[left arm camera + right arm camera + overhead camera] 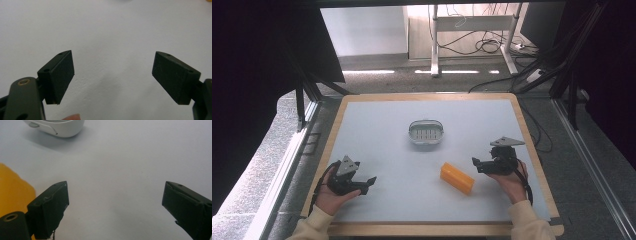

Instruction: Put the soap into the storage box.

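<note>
The right hand-held gripper rests low over the pale grey surface with its jaws spread wide and nothing between them. The orange rectangular block lies flat just beside it, untouched. The left hand-held gripper, also open and empty, sits well apart near the front left. A white oval perforated dish stands farther back, near the centre.

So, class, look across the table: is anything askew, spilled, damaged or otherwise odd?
Nothing stands out. The orange block lies flat, slanted to the table's edges, near the right gripper. The small white dish sits upright mid-table. Both grippers, including the left gripper, are open and empty.
</note>
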`<action>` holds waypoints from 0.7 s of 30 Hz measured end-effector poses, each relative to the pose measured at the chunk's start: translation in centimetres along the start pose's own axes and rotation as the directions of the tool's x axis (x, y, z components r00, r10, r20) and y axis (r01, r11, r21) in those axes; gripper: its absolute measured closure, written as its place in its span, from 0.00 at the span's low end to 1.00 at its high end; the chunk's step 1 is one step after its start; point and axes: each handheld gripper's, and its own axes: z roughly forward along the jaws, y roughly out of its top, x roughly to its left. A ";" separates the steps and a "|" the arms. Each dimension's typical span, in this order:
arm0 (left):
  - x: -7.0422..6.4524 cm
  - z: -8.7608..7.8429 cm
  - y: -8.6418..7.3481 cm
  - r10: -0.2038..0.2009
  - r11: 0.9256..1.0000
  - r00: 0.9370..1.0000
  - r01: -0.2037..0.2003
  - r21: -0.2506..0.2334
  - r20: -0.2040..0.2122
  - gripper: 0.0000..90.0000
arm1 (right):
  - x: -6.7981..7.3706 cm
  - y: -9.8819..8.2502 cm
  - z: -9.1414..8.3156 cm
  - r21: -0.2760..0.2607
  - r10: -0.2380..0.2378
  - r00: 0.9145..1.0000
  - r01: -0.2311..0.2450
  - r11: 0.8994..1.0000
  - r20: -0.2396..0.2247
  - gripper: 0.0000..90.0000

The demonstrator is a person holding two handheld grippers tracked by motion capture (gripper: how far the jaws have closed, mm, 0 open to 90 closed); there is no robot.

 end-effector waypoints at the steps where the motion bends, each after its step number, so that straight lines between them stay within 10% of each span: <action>1: 0.0 0.0 0.0 0.001 1.000 1.000 -0.001 0.004 -0.002 0.20 | -0.1 -0.1 -0.2 -0.006 -0.002 1.000 0.002 1.000 0.003 0.09; 21: -0.4 -0.5 -0.4 0.013 1.000 1.000 -0.013 -0.001 -0.003 0.20 | -1.3 -0.6 -2.5 0.002 0.034 0.999 -0.034 0.999 -0.019 0.13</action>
